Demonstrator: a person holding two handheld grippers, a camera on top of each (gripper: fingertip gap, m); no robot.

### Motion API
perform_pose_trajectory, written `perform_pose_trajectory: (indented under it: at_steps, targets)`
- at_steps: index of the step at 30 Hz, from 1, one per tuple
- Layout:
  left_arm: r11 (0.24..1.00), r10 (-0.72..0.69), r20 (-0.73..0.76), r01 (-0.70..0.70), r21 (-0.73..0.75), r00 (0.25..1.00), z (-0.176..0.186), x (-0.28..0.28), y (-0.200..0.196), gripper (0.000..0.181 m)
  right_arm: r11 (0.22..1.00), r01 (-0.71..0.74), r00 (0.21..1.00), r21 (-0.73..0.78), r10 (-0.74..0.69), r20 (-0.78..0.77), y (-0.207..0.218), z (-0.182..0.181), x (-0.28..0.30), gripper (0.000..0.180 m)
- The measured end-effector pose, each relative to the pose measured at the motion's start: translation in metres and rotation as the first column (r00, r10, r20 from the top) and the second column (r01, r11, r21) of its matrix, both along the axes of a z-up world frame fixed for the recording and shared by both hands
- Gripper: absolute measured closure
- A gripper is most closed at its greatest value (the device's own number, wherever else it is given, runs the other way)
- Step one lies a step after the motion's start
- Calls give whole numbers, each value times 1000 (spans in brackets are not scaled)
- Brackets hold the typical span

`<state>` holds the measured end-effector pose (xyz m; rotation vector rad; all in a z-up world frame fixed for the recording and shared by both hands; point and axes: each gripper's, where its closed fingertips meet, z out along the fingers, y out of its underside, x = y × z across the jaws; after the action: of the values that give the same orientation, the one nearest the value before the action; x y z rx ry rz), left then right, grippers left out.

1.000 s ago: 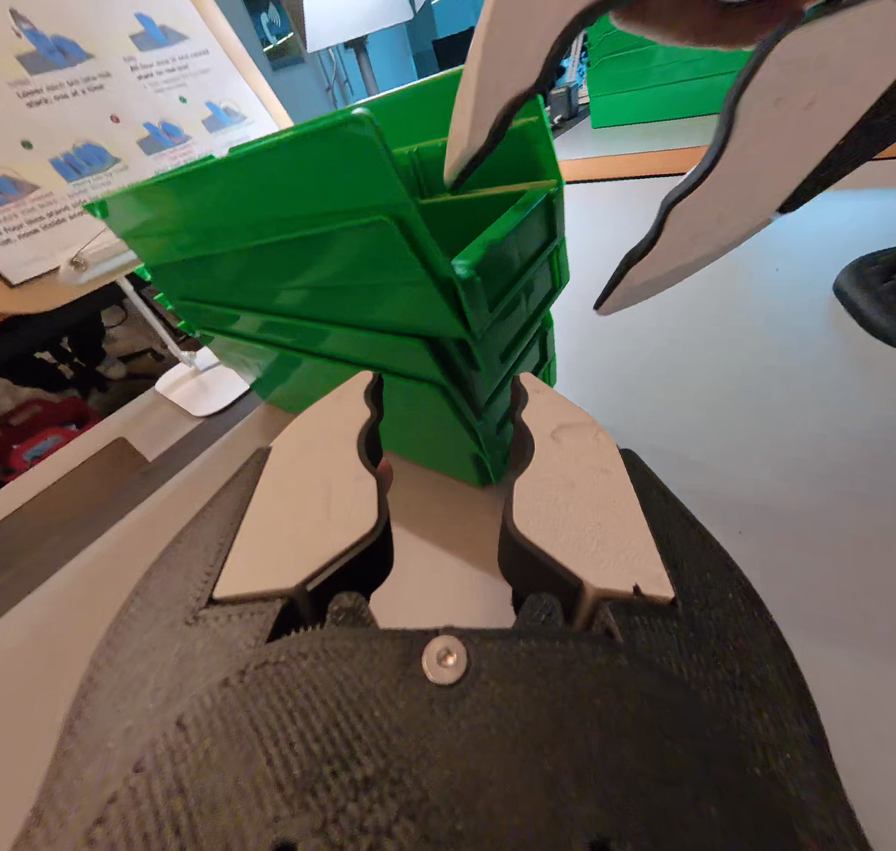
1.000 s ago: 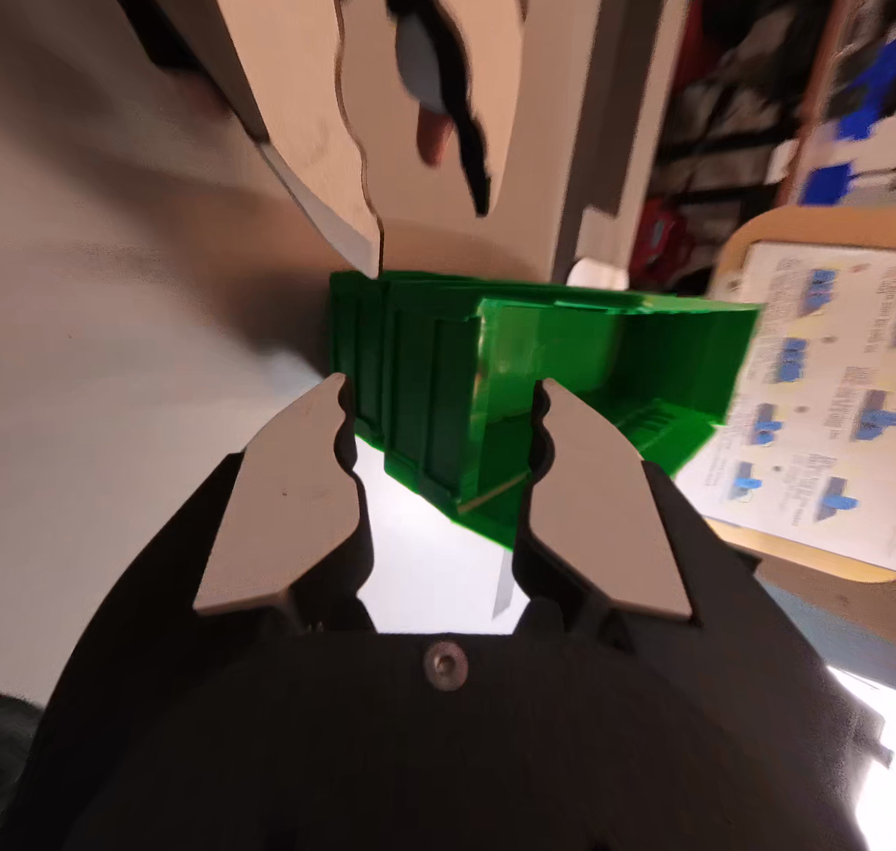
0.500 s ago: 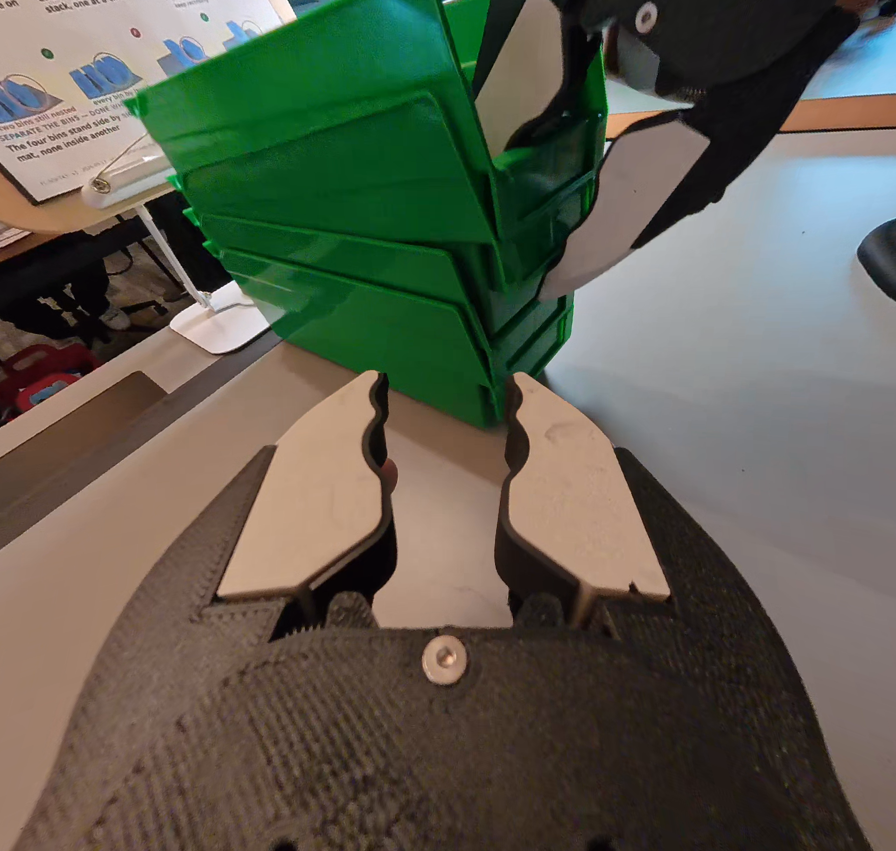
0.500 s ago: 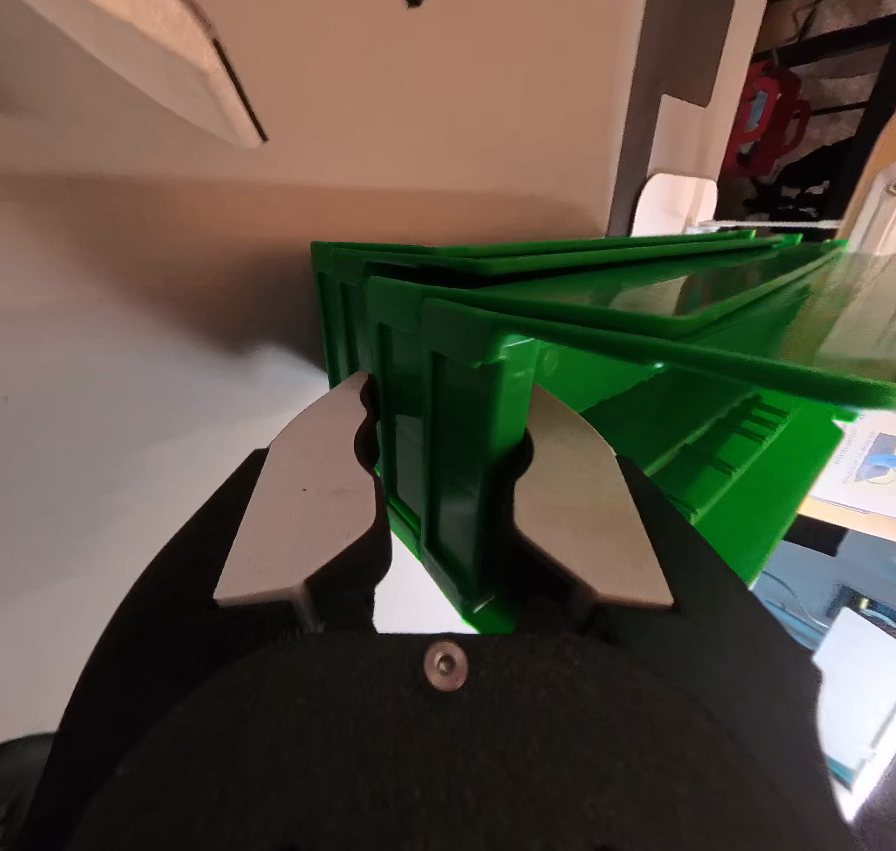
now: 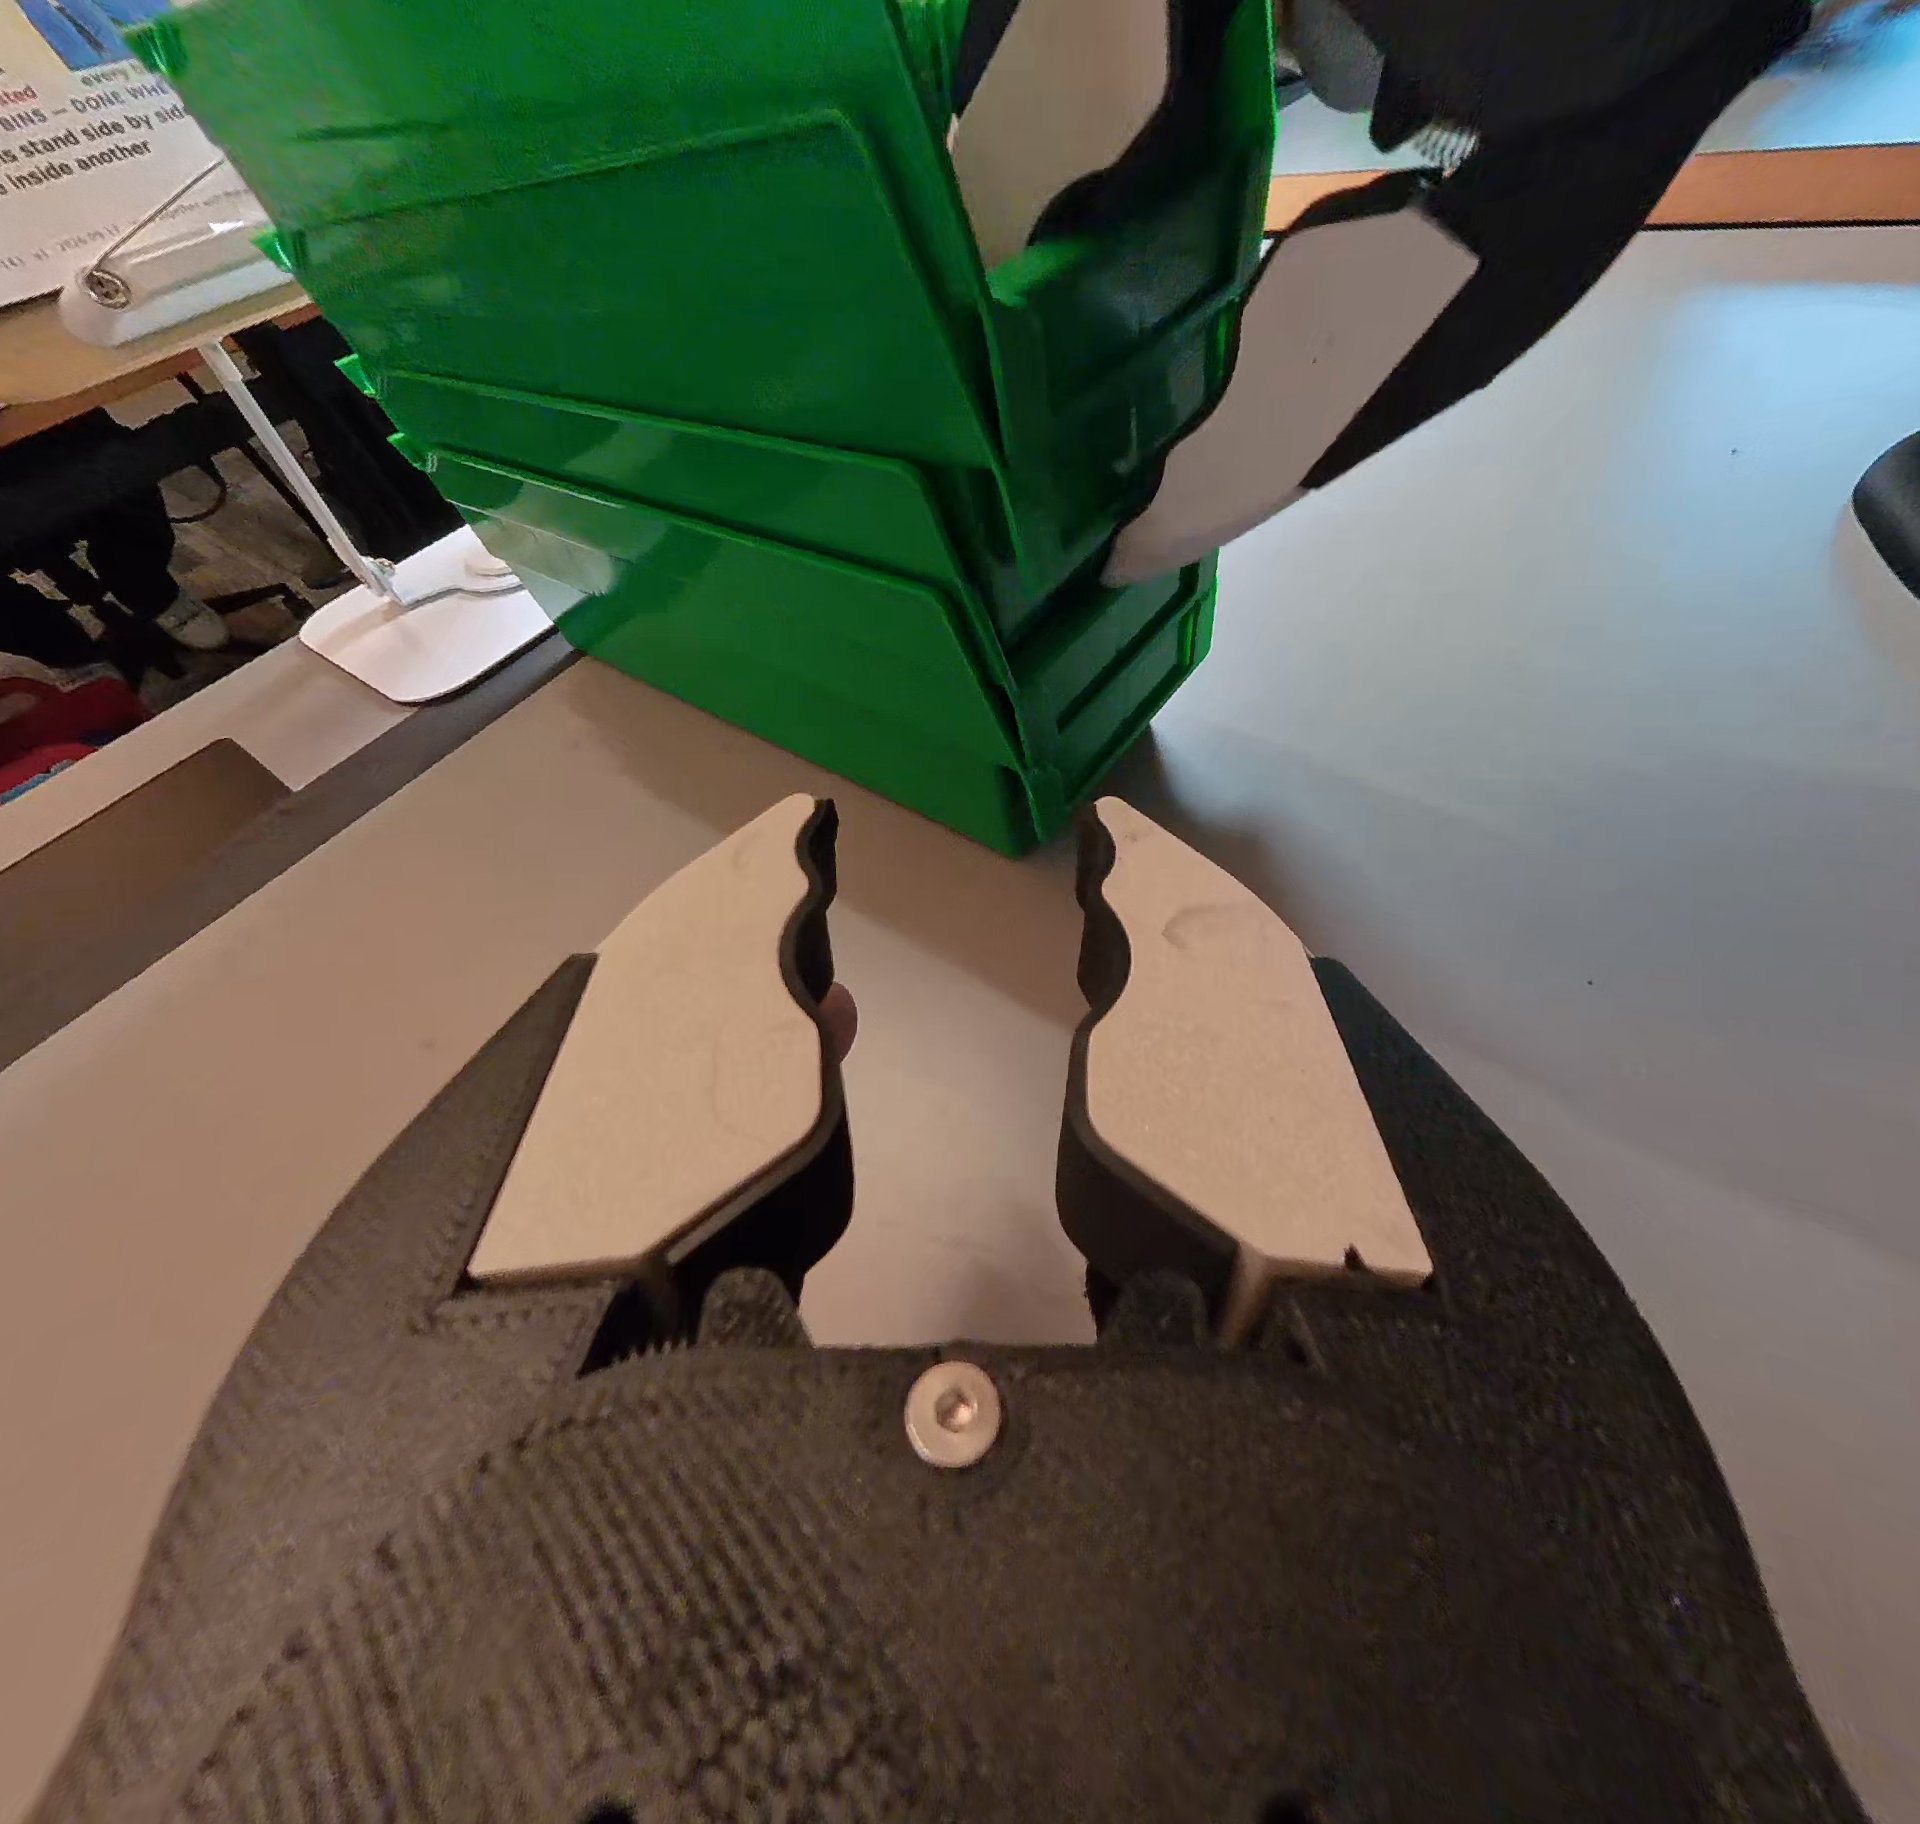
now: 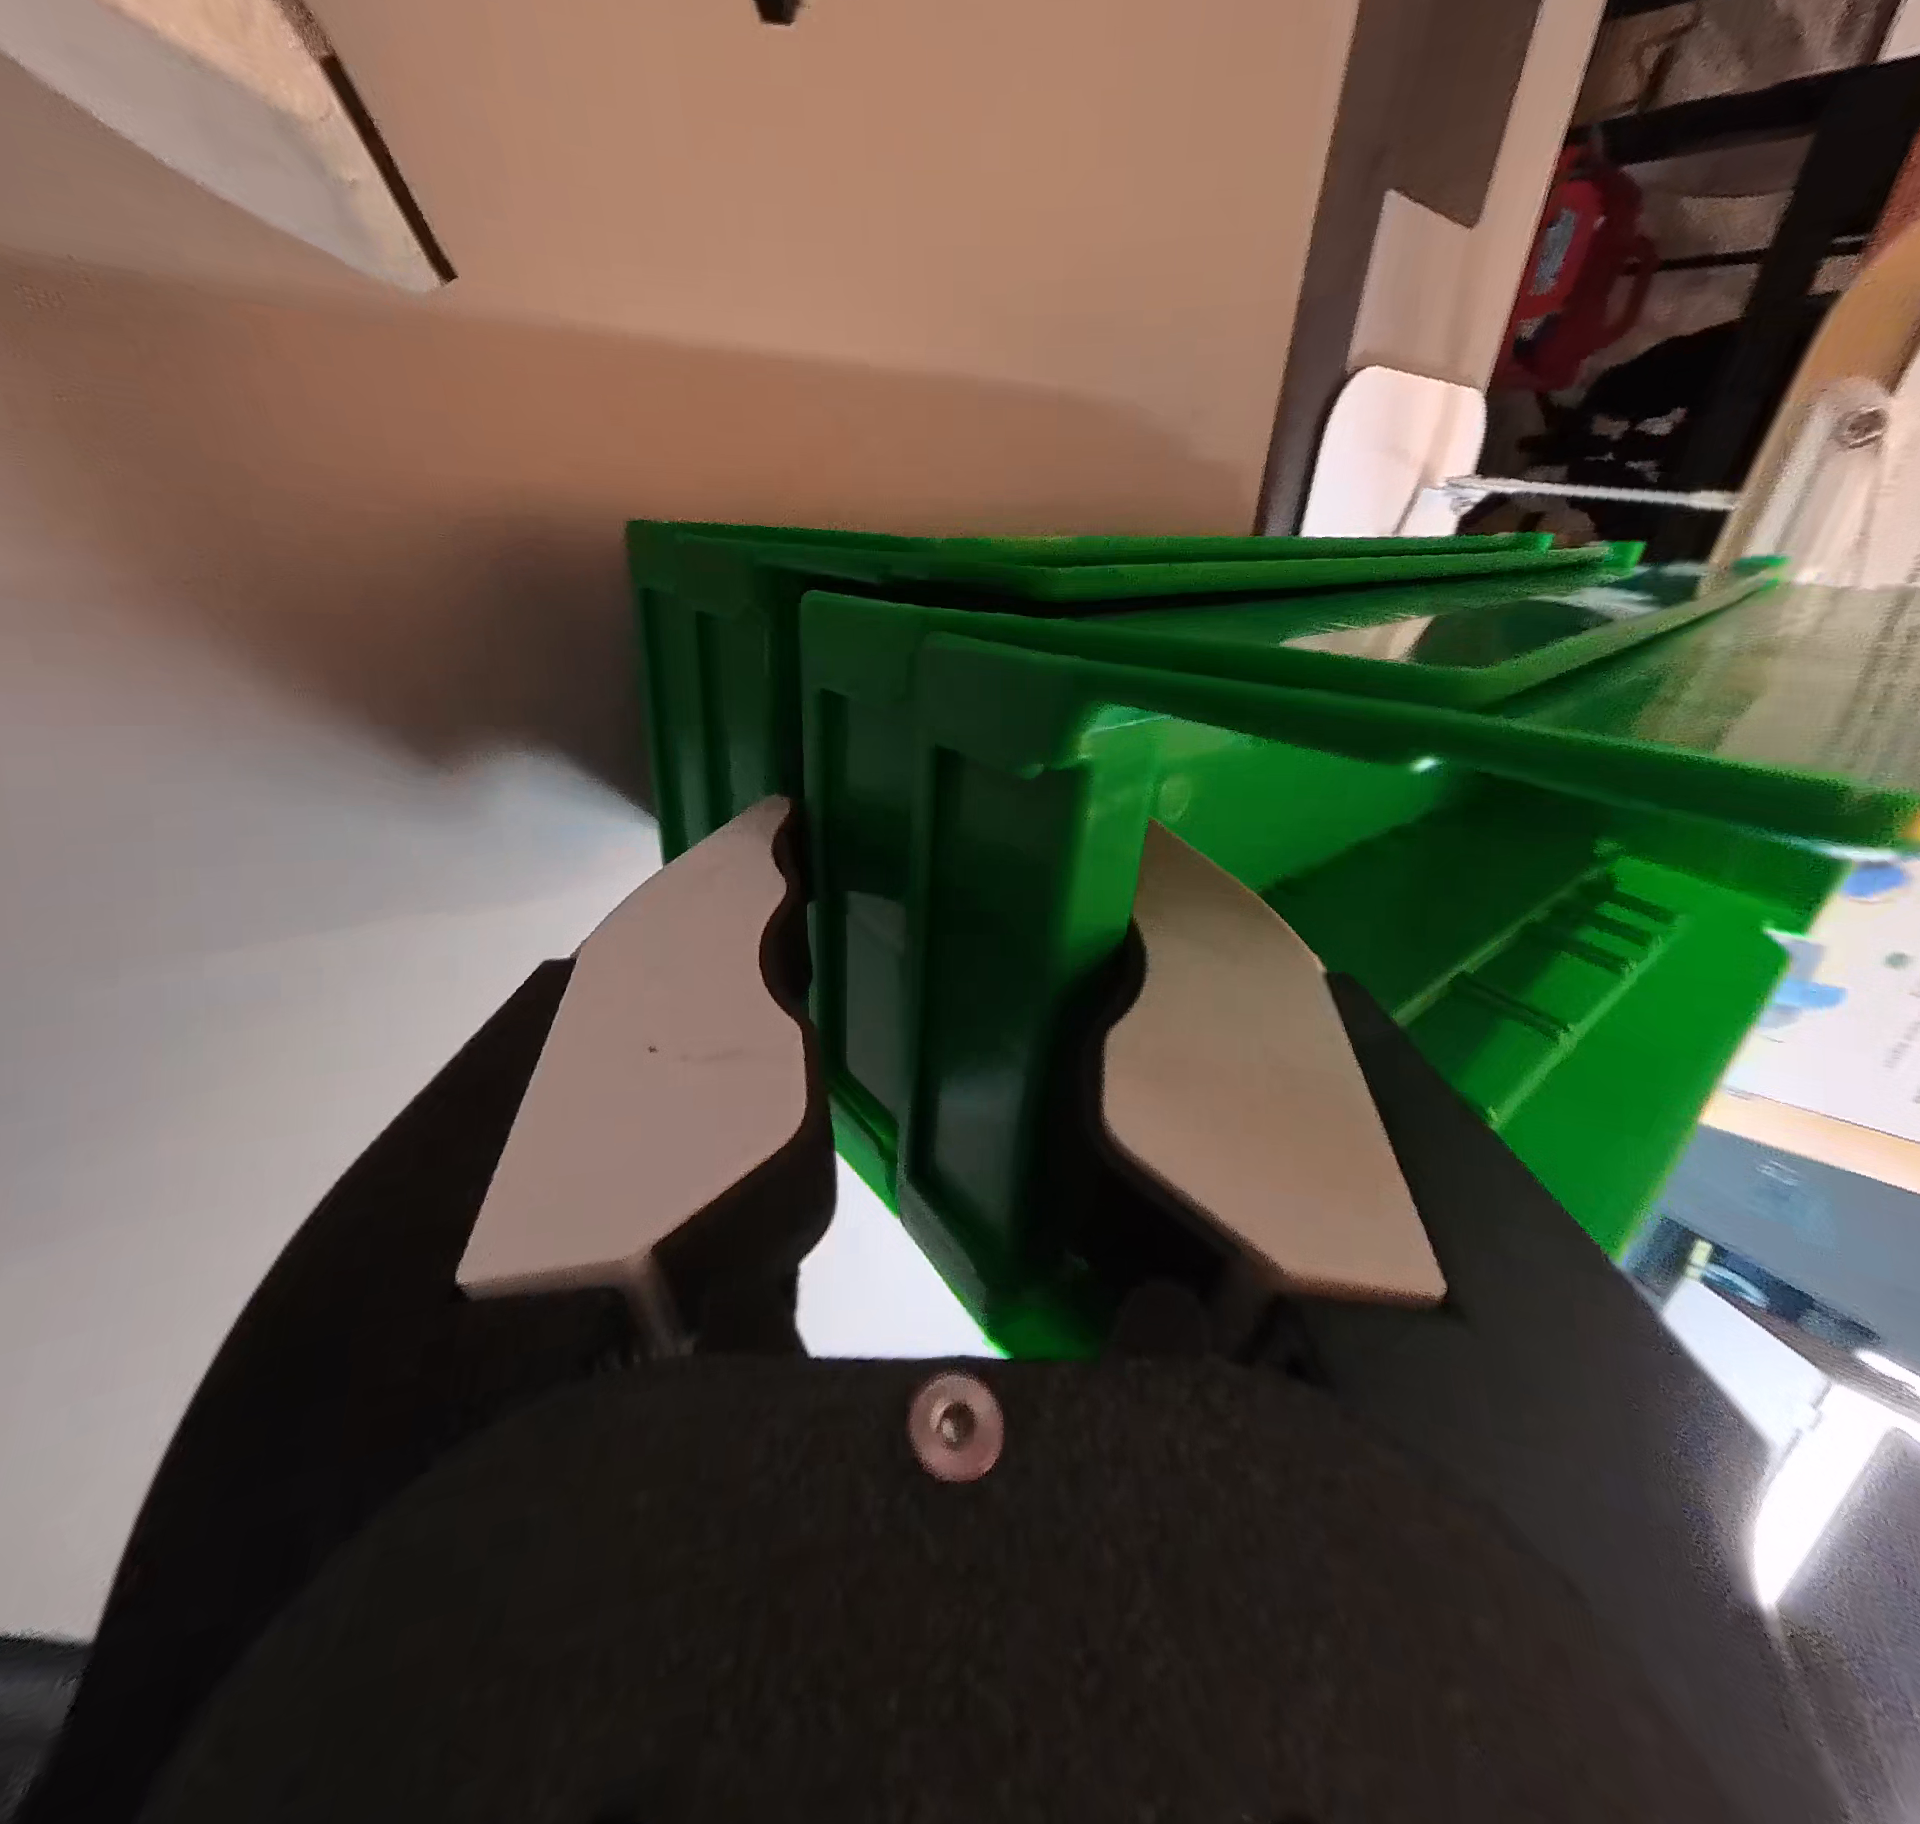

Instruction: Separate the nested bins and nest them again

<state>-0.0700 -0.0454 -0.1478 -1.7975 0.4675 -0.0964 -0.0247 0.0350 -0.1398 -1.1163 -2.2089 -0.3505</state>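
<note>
A stack of several nested green bins stands on the grey table. My right gripper comes in from the upper right. It is shut on the front walls of the top two bins, one finger inside the top bin and the other outside, under the second bin's front. Those two bins tilt up away from the lower ones. My left gripper is open and empty, low over the table. Its tips are just short of the stack's bottom front corner. It also shows in the right wrist view, beyond the stack.
An instruction poster on a white stand is behind the stack on the left. The table's left edge with a dark strip runs close by. A black object sits at the right edge. Left tips to right tips: about 10 centimetres. The black object is about 25 centimetres from my right fingertips.
My right gripper came down onto the stack's front and closed on the top two bins' front walls. My left gripper drew back from the stack's bottom corner. The top bins tilted up.
</note>
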Motion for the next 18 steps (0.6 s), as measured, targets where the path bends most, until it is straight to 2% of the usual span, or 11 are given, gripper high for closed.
perform_pose_trajectory:
  at_steps: [2, 5, 9, 14, 18]
  targets:
    - [1000, -4, -1, 4, -6, 1000, -2, 1, 0, 136, 1000, 10, 1000, -13, -9, 27, 2, 0, 3, 127]
    - [1000, -8, -5, 8, -16, 1000, -5, 2, 0, 136, 997, -31, 999, 65, 29, 35, 6, 5, 4, 121]
    - [1000, -12, -4, 12, -22, 1000, -7, 4, 0, 136, 998, -53, 998, 43, 54, -38, -6, 25, 7, 122]
    - [1000, -19, 11, 20, -24, 1000, -7, 7, 0, 136, 990, -99, 950, -104, 63, -306, -34, 55, 23, 124]
    - [1000, 2, 94, 0, -22, 996, 0, 7, 0, 133, 950, -151, 798, -273, -46, -601, -46, 64, 46, 125]
